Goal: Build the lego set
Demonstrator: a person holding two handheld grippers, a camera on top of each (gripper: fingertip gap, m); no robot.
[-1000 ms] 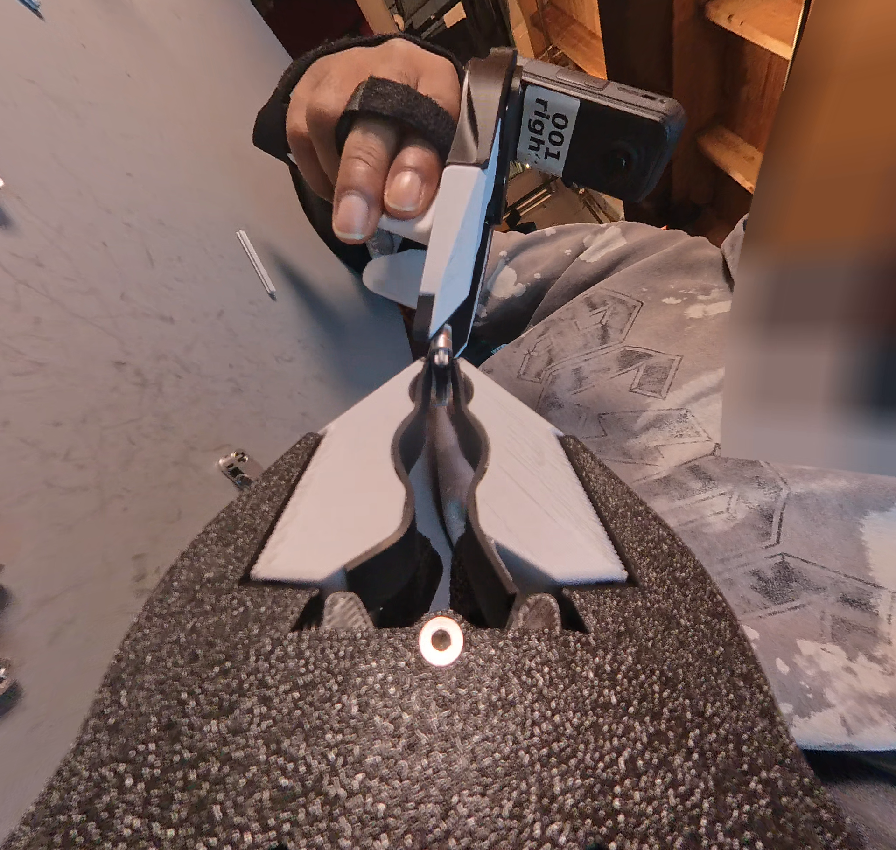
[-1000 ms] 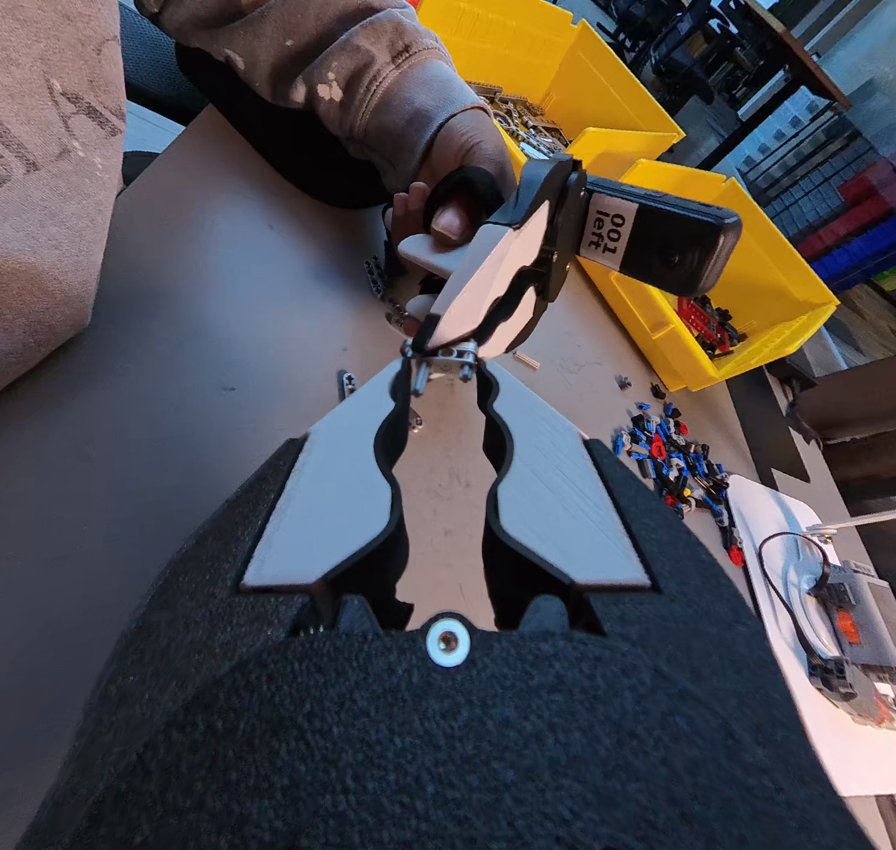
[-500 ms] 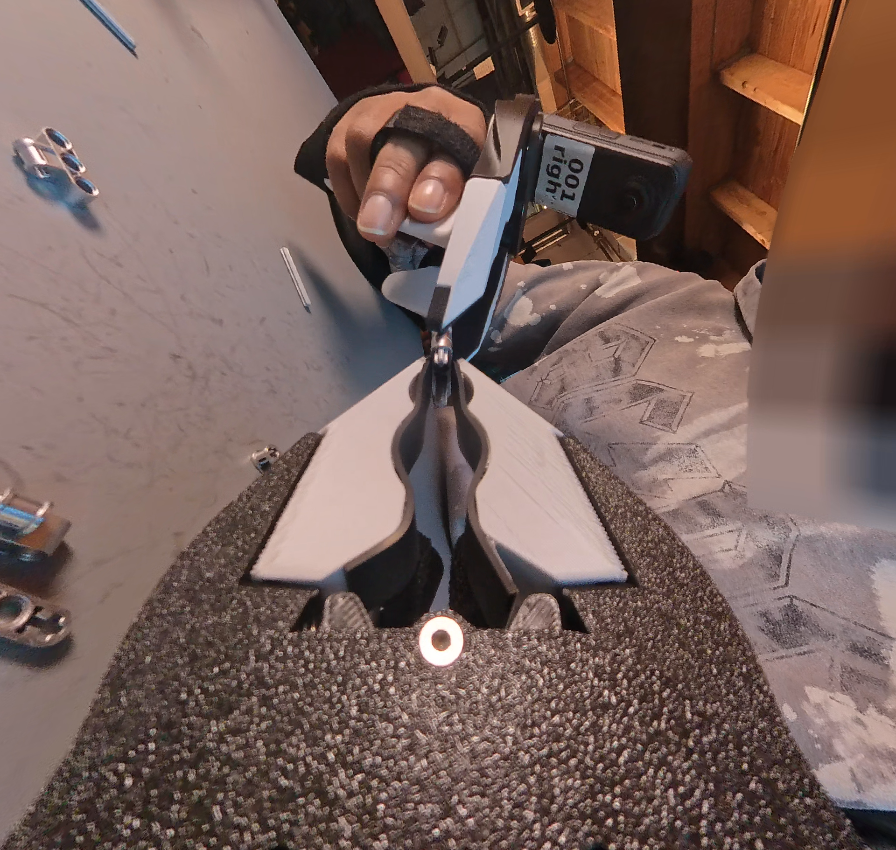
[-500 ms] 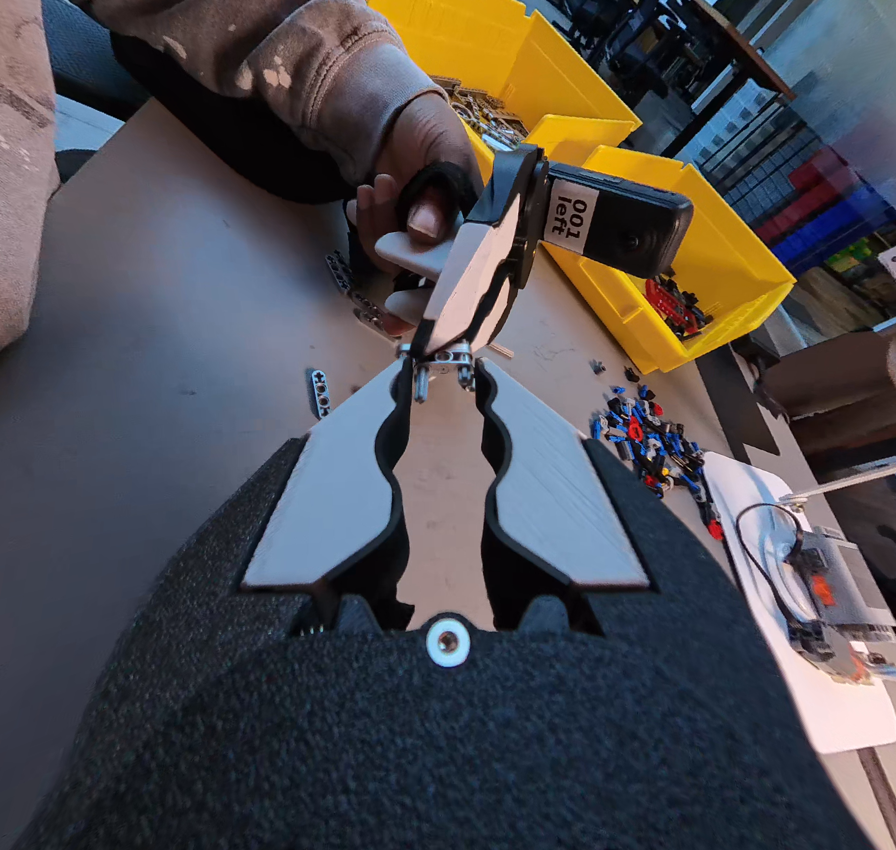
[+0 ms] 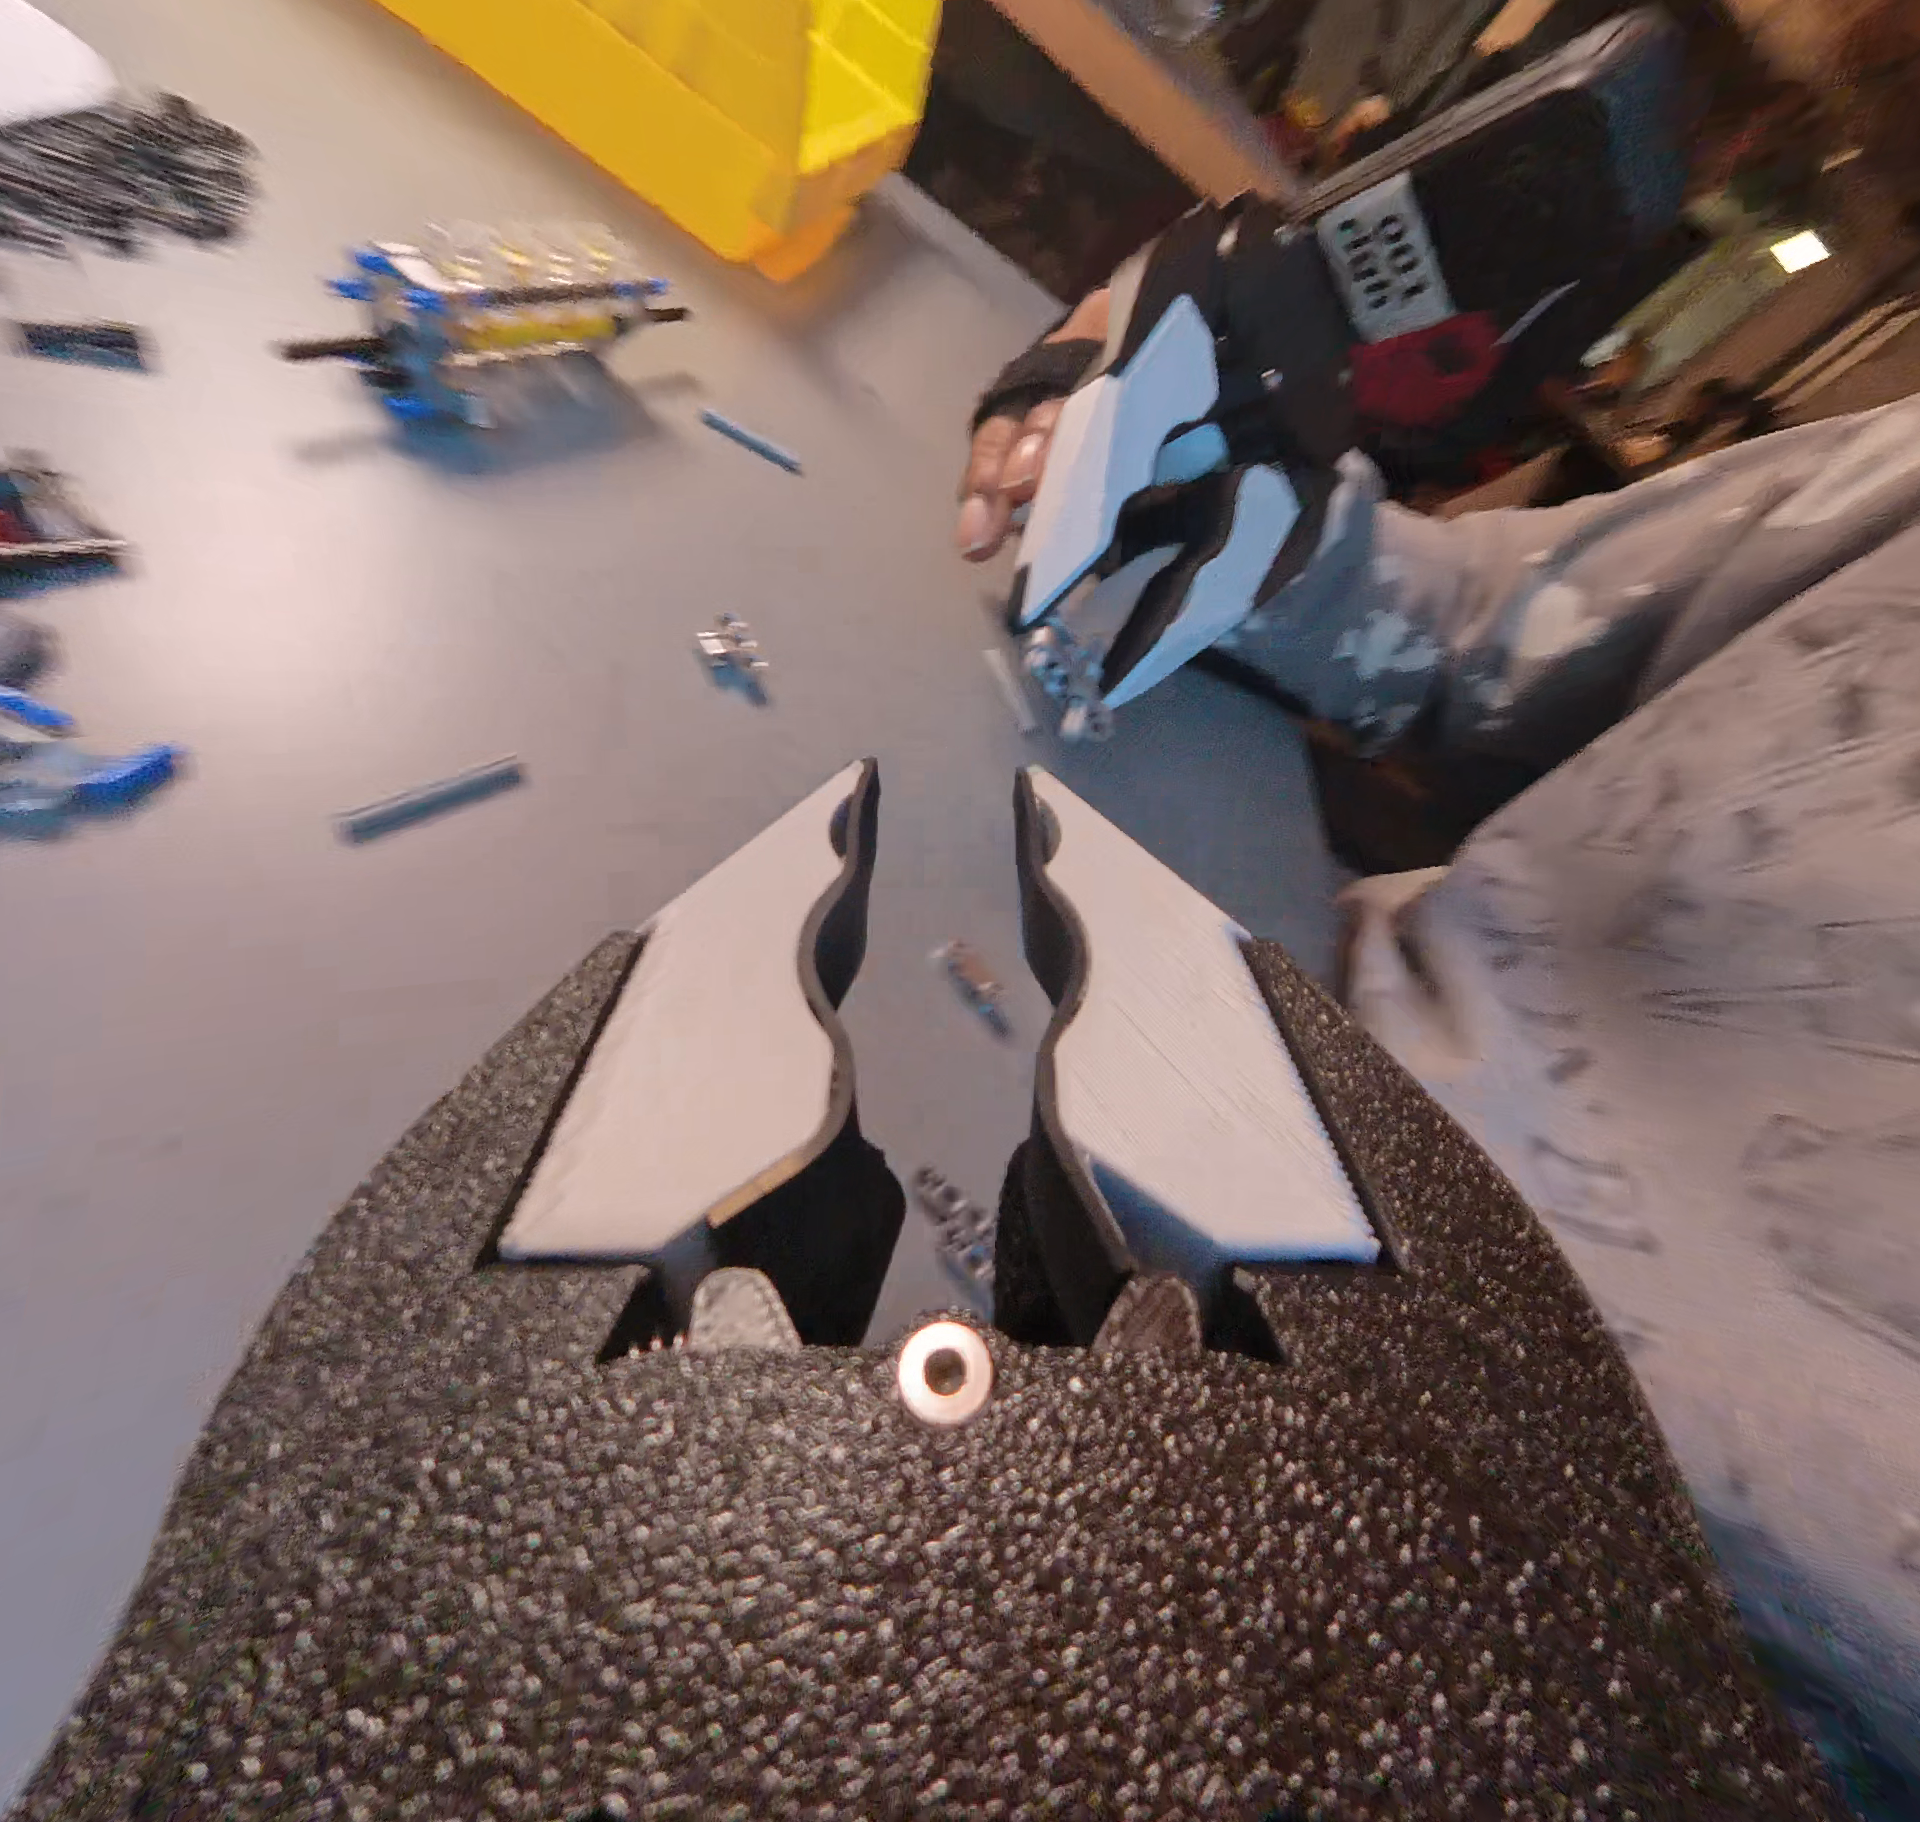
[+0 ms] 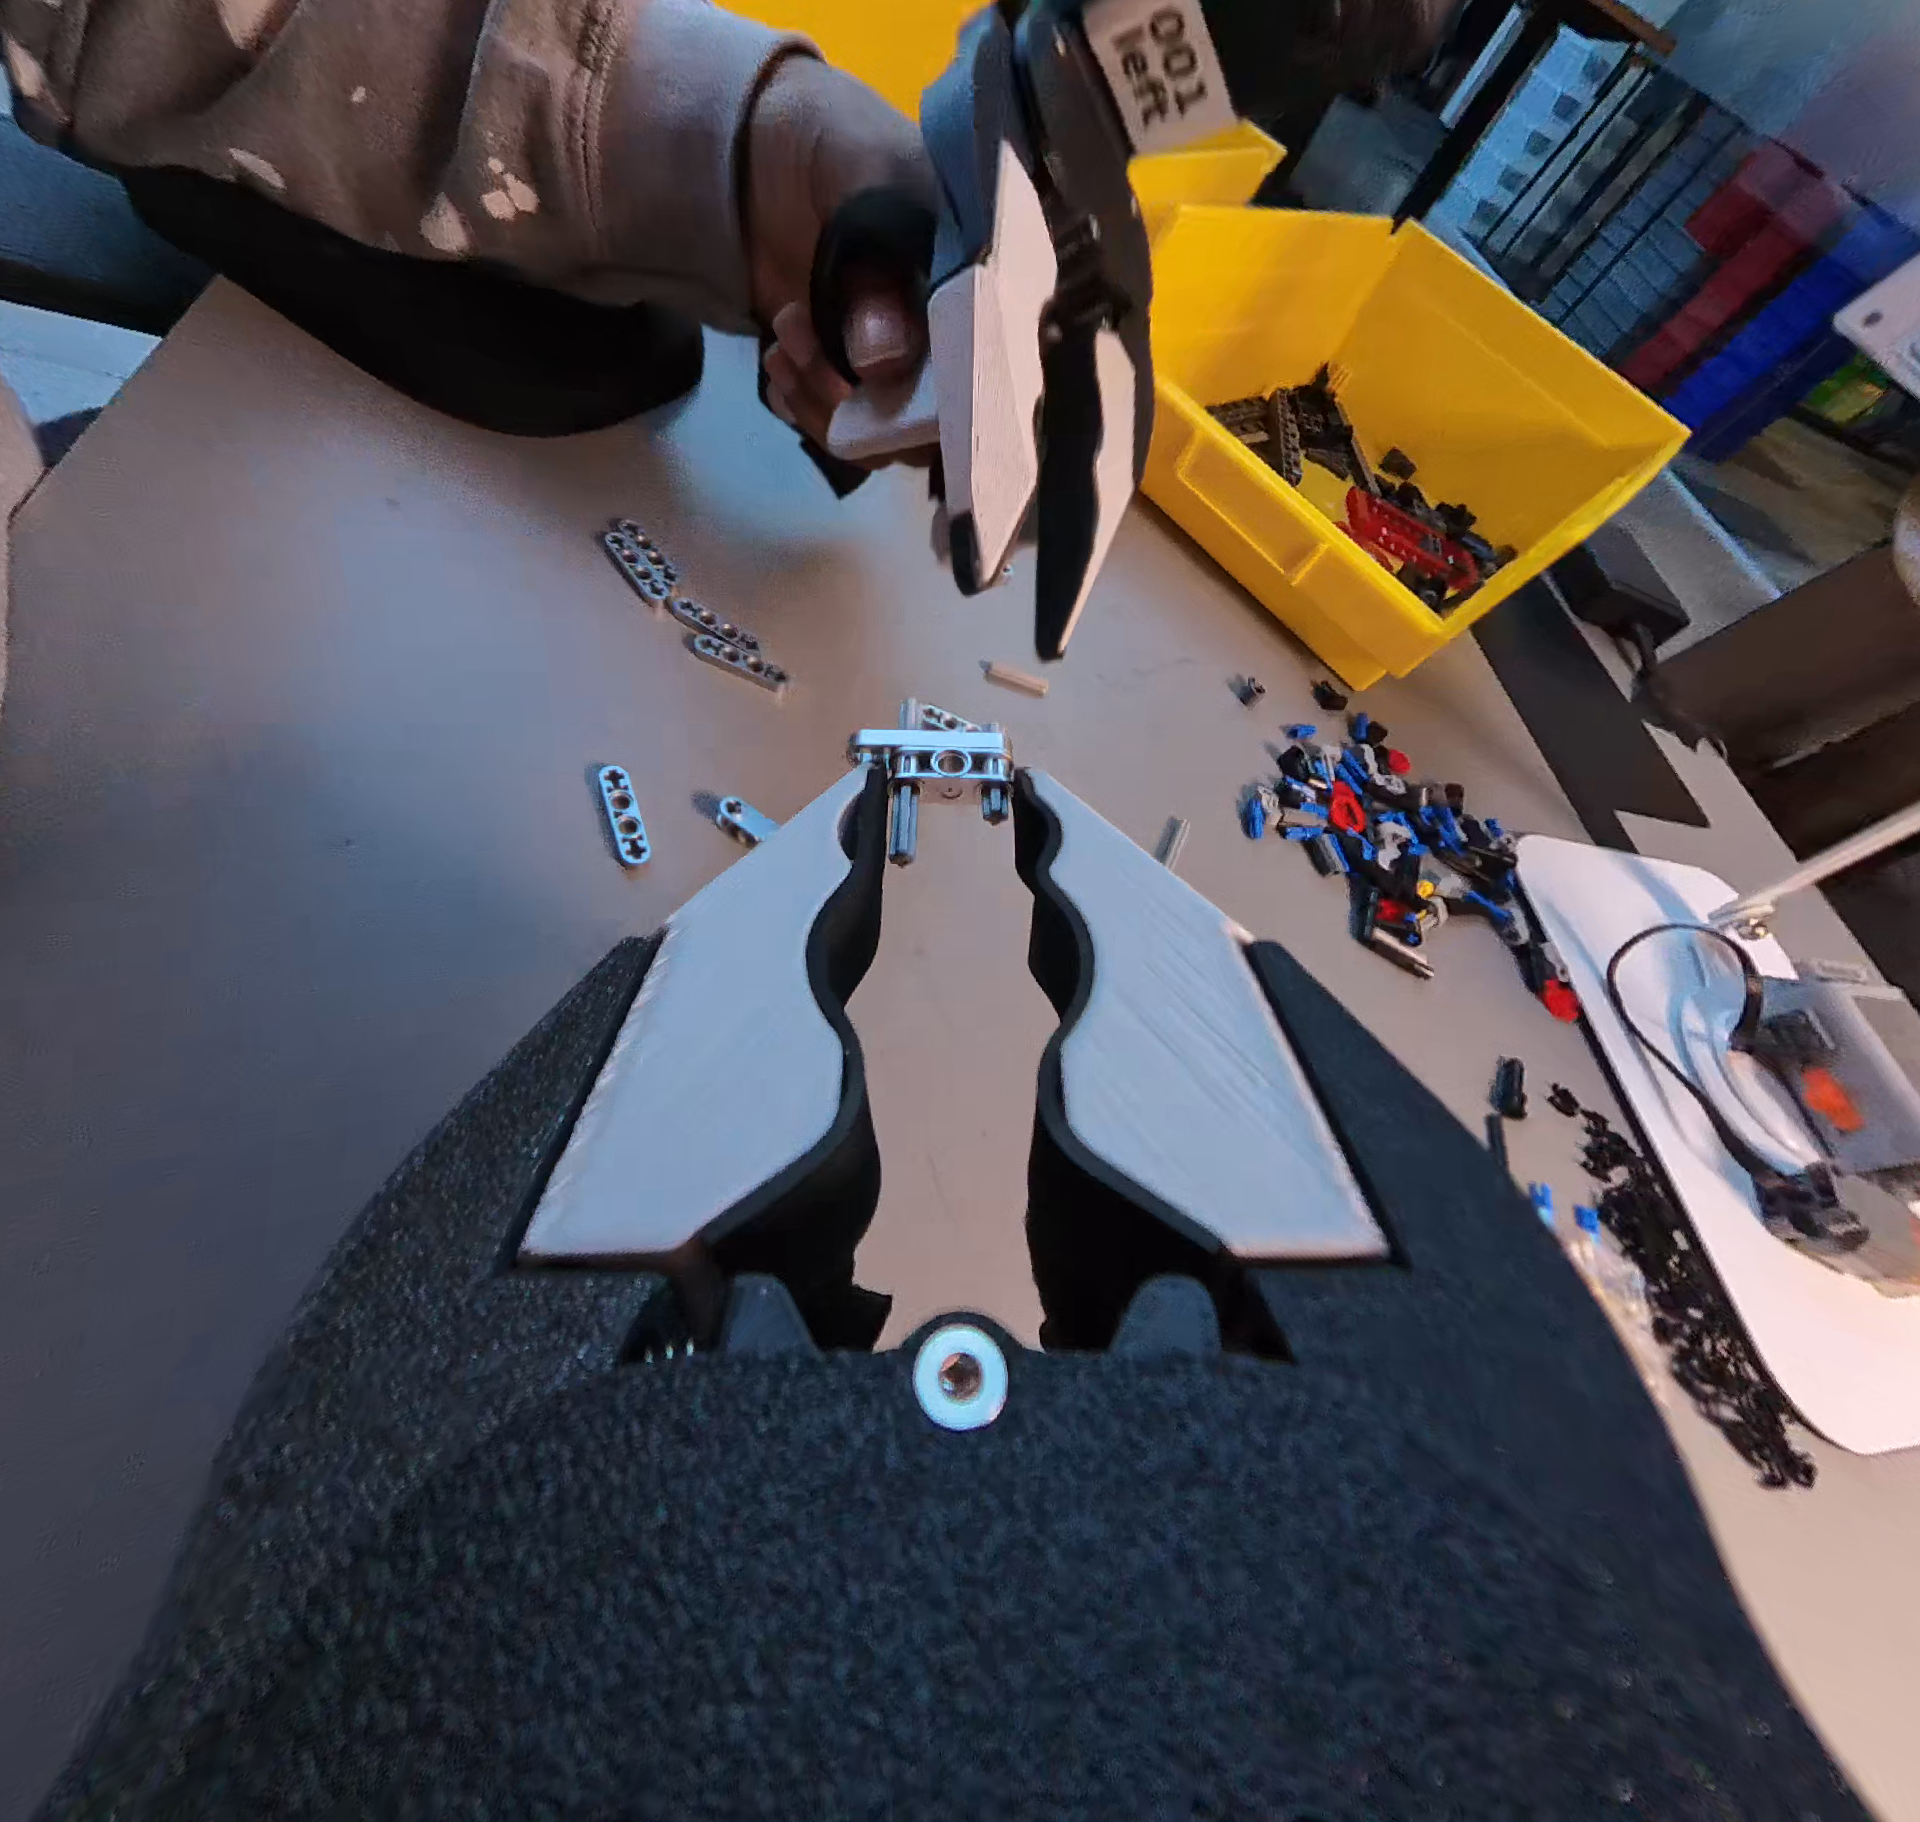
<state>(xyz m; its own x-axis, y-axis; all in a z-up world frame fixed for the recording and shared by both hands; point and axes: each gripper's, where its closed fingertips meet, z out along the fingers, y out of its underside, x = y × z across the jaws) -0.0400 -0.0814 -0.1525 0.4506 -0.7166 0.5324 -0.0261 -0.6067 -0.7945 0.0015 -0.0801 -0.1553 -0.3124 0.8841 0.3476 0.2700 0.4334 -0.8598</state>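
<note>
Pulled apart since a second ago: left gripper (image 6: 1023, 619), jaws released and empty, now hangs above. Grey pin-and-beam assembly (image 6: 932, 764) lies crosswise, clenched at right gripper (image 6: 945, 785) tips over table (image 6: 312, 681).

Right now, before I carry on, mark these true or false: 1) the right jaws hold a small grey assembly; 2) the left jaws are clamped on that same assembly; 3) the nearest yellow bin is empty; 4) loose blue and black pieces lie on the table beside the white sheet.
1) True: the right gripper grips the small grey assembly at its tips.
2) False: the left gripper is open with nothing between its jaws, apart from the assembly.
3) False: the yellow bin holds dark and red pieces.
4) True: a pile of blue and black pieces lies on the table next to the white sheet.
</note>
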